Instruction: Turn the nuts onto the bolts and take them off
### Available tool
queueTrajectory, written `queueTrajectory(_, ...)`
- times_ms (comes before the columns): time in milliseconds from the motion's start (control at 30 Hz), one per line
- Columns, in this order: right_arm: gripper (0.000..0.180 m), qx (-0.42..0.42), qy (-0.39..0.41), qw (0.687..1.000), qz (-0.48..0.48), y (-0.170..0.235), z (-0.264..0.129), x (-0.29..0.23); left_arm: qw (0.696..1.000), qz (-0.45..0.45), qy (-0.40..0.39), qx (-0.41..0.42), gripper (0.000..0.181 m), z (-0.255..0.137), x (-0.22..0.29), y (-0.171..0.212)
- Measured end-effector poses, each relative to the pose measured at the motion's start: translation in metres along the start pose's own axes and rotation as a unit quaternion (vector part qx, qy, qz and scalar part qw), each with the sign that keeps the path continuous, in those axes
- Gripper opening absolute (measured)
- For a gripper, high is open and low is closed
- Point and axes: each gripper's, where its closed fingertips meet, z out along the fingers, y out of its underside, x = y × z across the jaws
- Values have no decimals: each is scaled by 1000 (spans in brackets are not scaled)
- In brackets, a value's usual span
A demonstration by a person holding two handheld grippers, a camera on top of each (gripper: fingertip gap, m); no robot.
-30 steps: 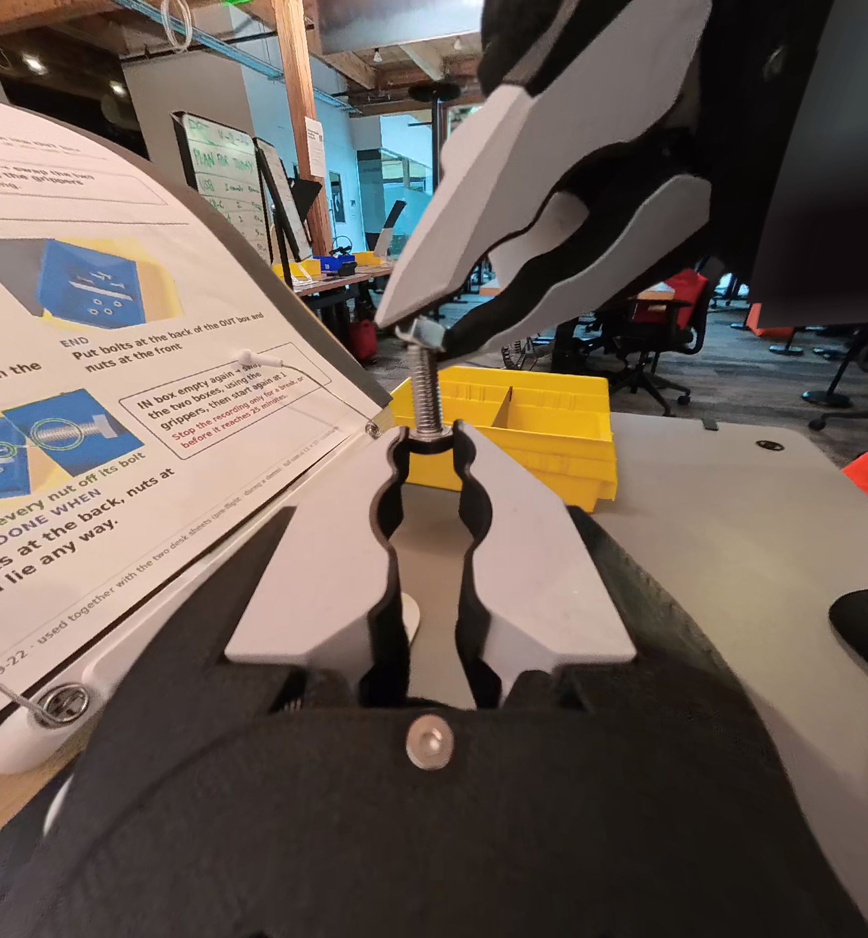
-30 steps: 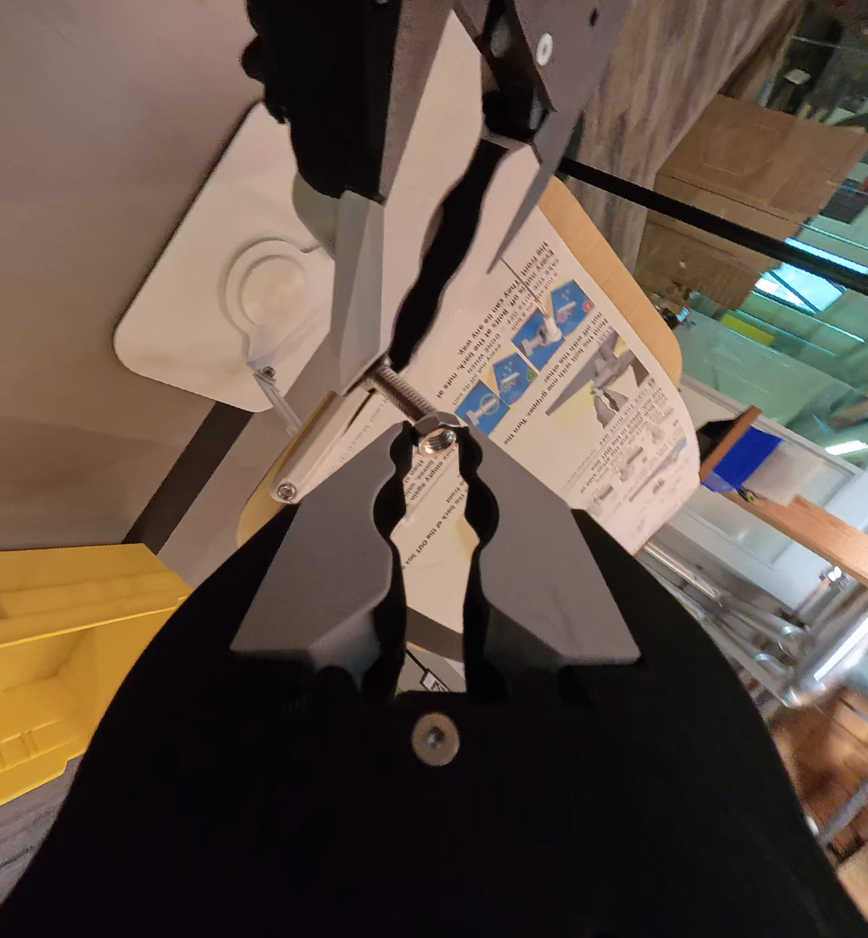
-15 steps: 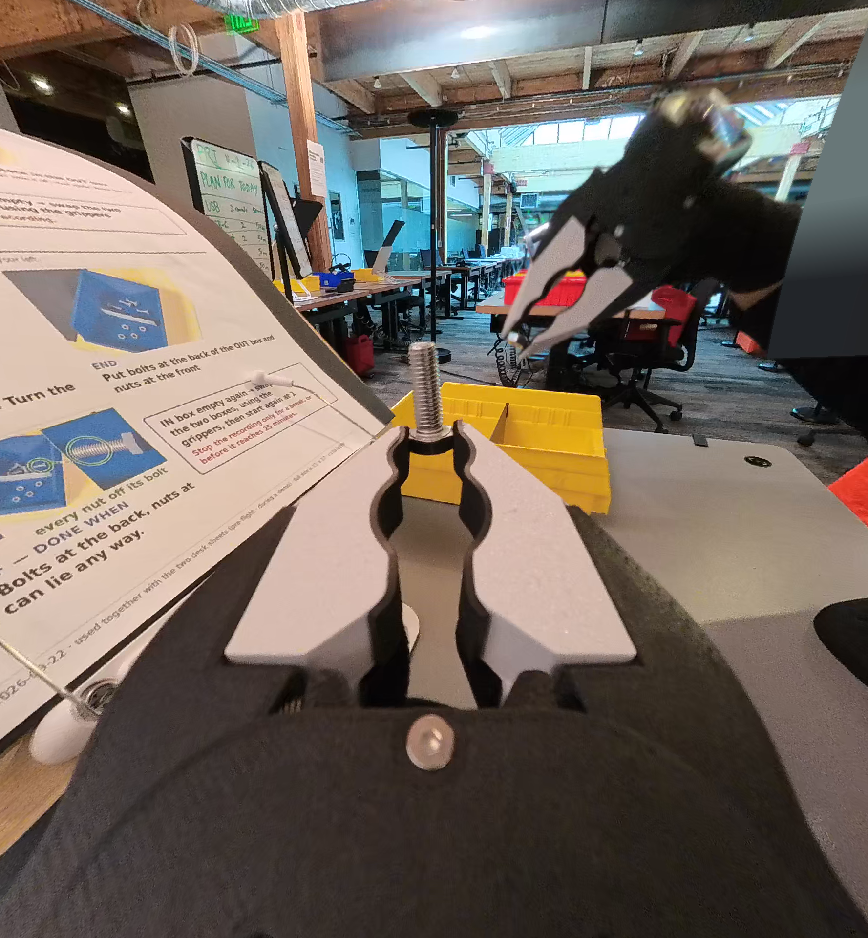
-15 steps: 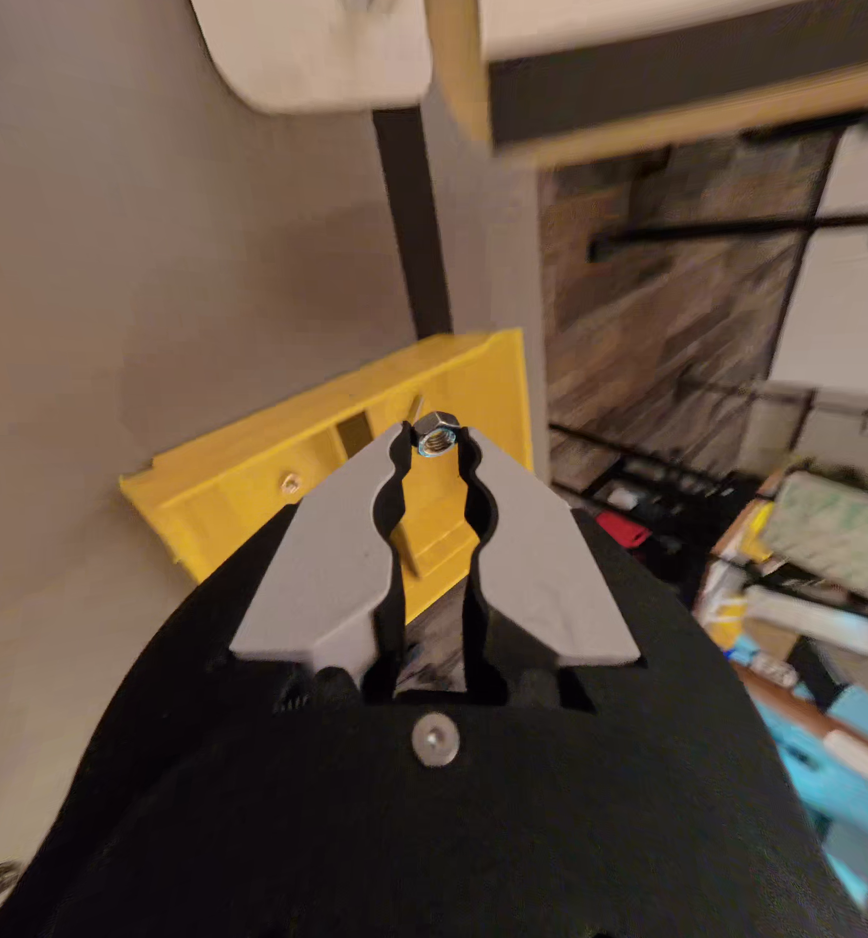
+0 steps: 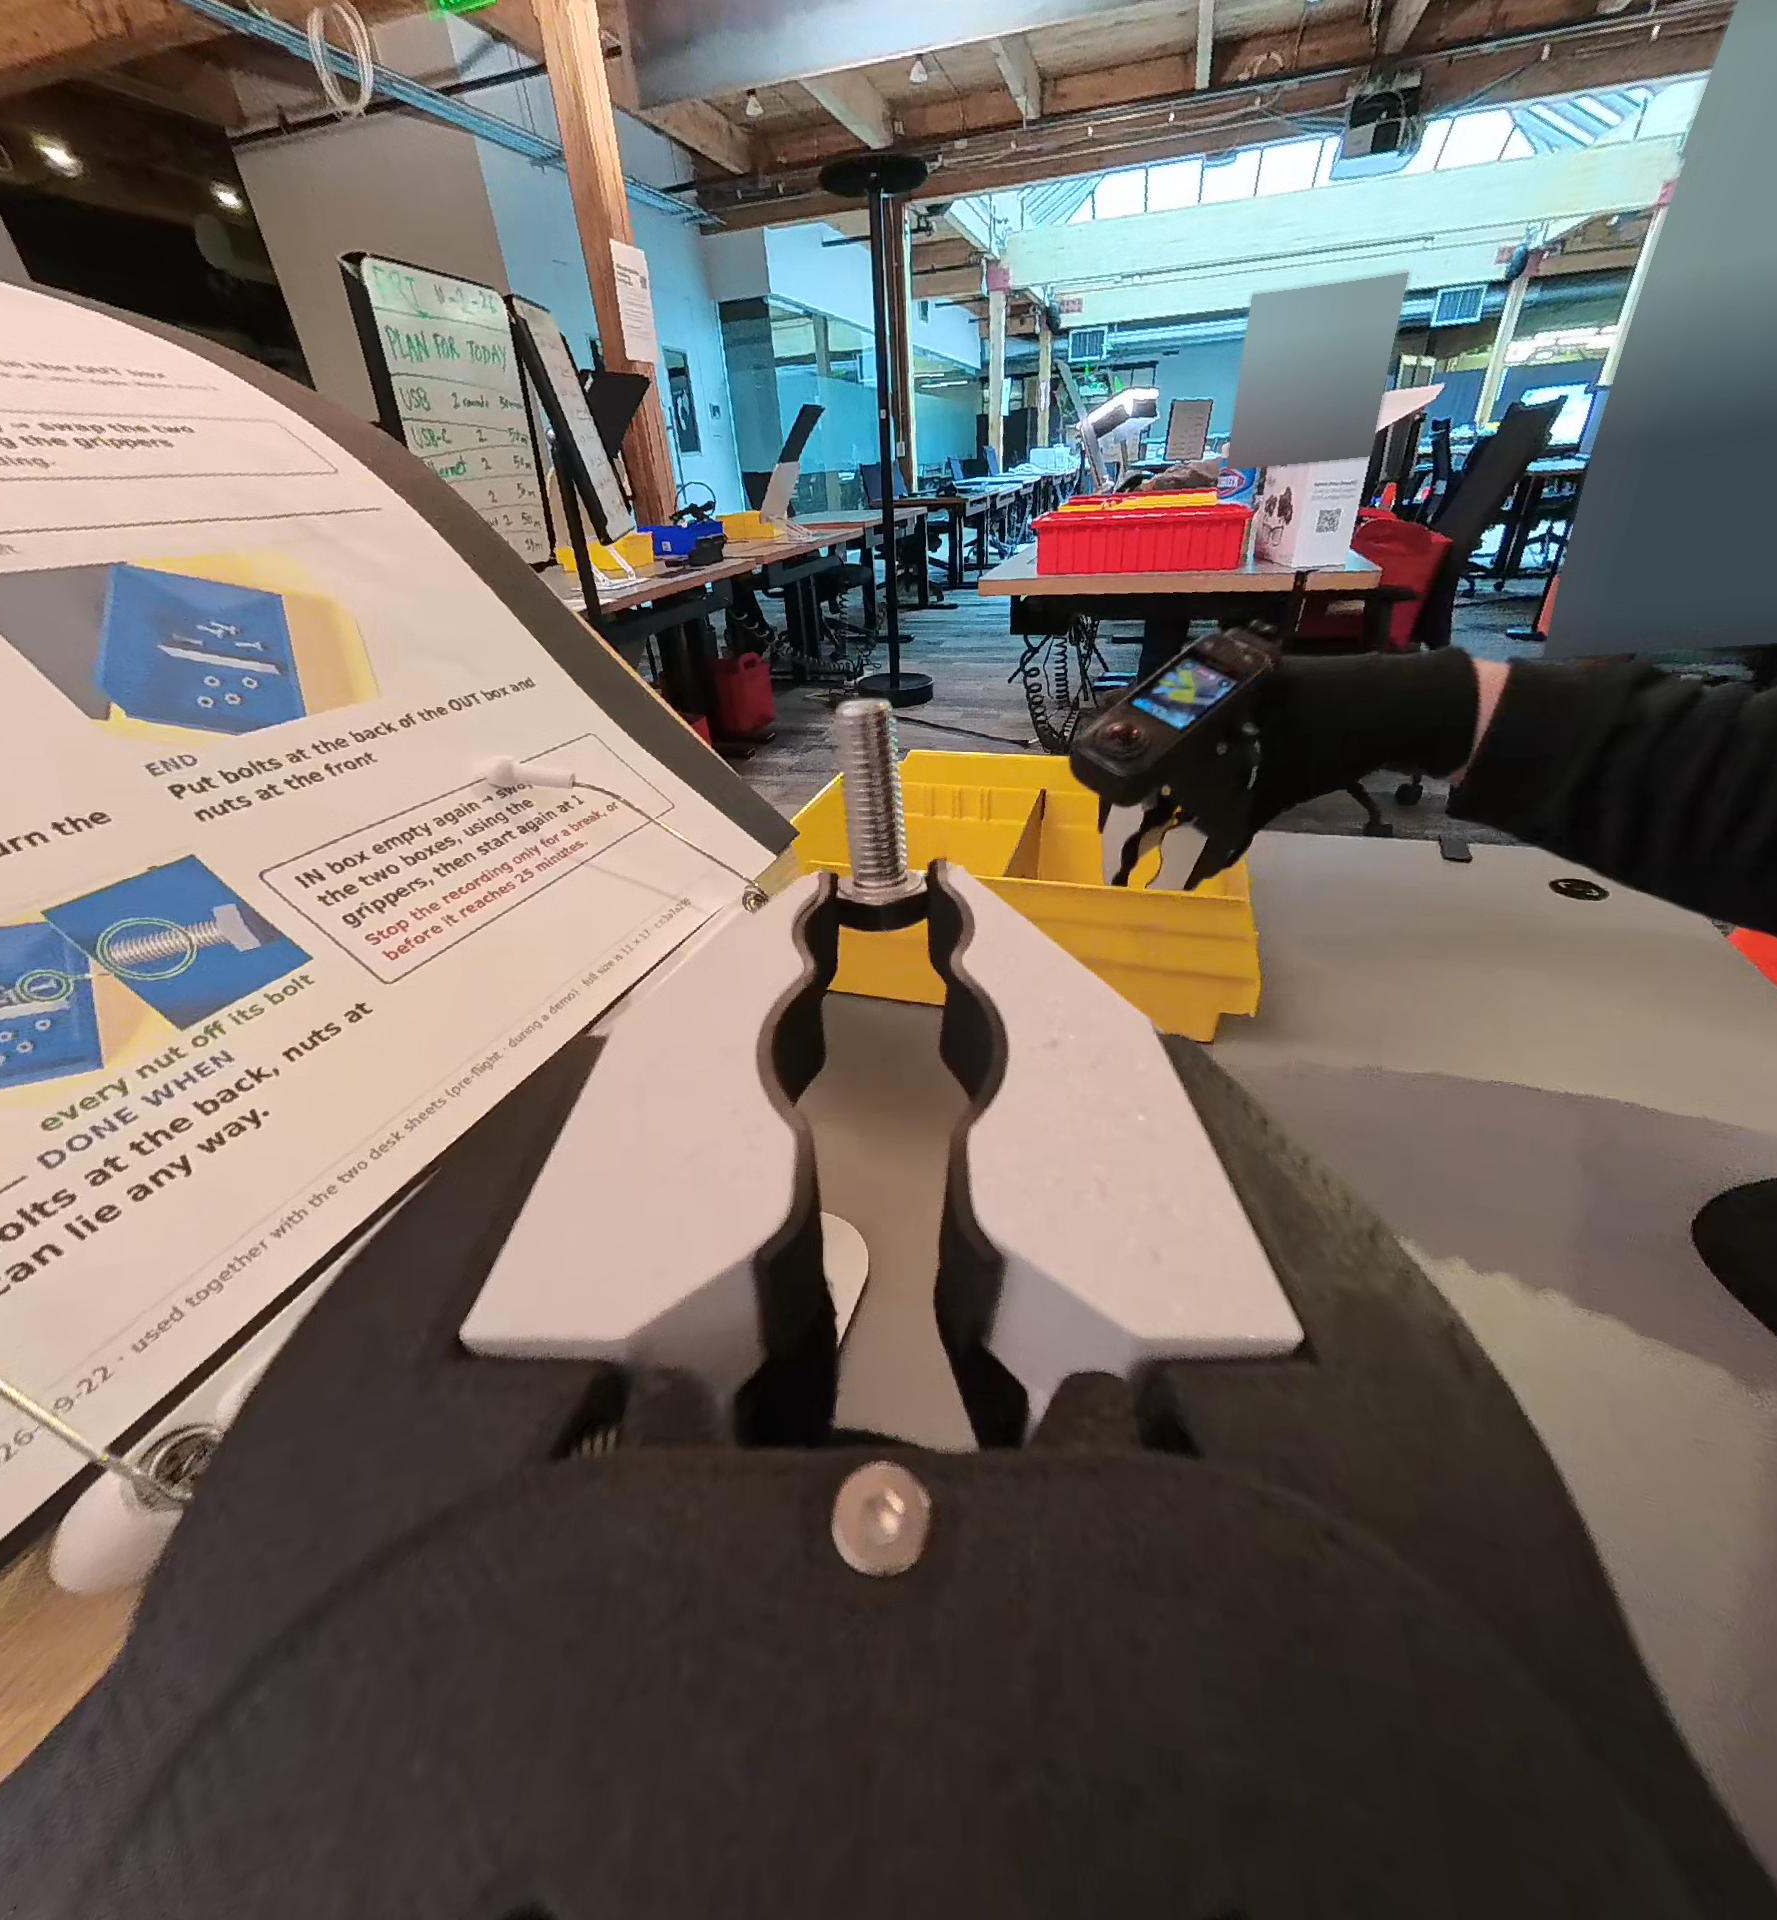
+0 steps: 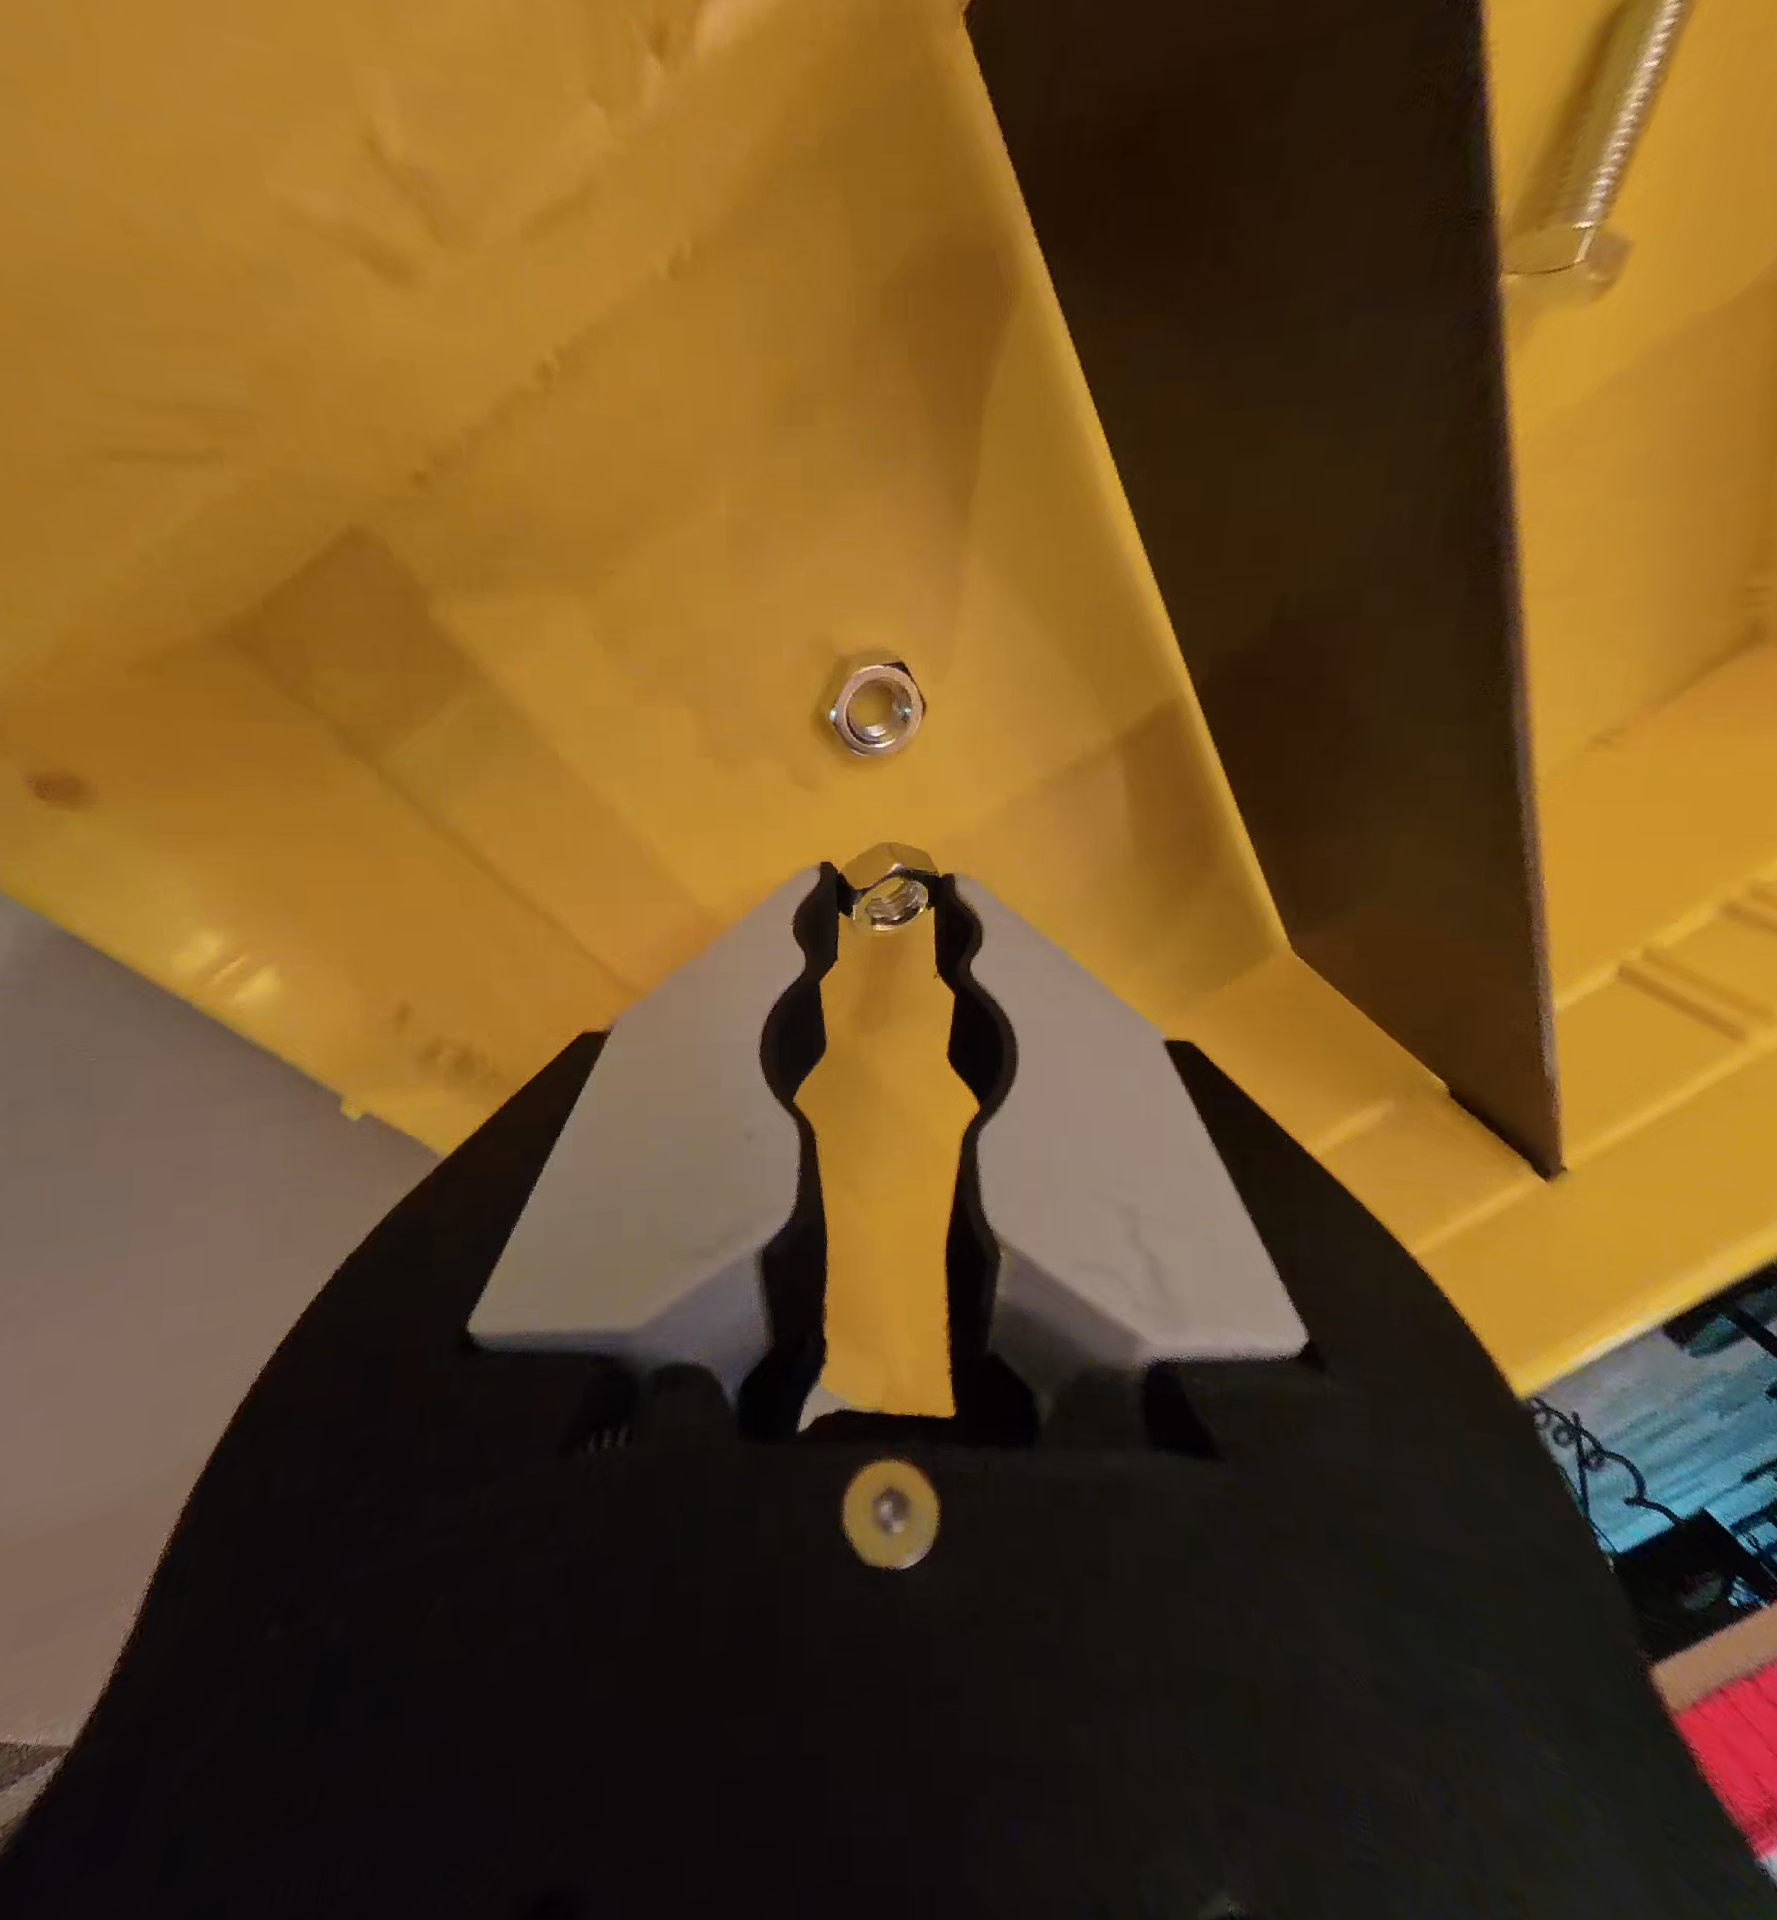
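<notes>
Left hand-held gripper (image 5: 879, 899): squeezes the bolt (image 5: 868, 792), standing straight up.
Right hand-held gripper (image 6: 889, 899): pinches a nut (image 6: 889, 896) inside the yellow bin (image 6: 551, 416).
Bin floor: another nut (image 6: 871, 715).

The left gripper (image 5: 882, 902) is holding a bolt (image 5: 871, 795) upright at its tips, with the sheet (image 5: 240, 831) lying to its left and the bin (image 5: 1123, 935) sitting just behind it on the table (image 5: 1486, 1039). The right gripper (image 6: 889, 902) is reaching down into the bin (image 6: 551, 416), pinching a nut (image 6: 889, 896) at its tips. A second nut (image 6: 871, 714) is lying on the bin floor just beyond. A divider (image 6: 1331, 520) is standing to their right, and another bolt (image 6: 1590, 156) is lying in the compartment past it.
</notes>
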Motion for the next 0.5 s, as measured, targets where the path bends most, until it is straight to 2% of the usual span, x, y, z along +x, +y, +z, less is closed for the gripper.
queueTrajectory(100, 17, 1, -11, 1000, 3, 0, 8, -3, 1000, -2, 1, -2, 15, 2, 0, 2)
queueTrajectory(167, 29, 6, -17, 1000, 5, -2, 10, -4, 1000, -3, 2, -3, 15, 2, 0, 3)
queueTrajectory(300, 30, 3, 6, 1000, 13, 2, -7, 2, 1000, -3, 2, -1, 15, 2, 1, 2)
queueTrajectory(400, 23, 36, 61, 997, 20, -13, -53, 11, 1000, -2, 5, 2, 15, 2, 3, 0)
queueTrajectory(500, 21, 156, 108, 982, 6, -69, -121, 8, 1000, -8, 14, 7, 15, 5, 8, -2)
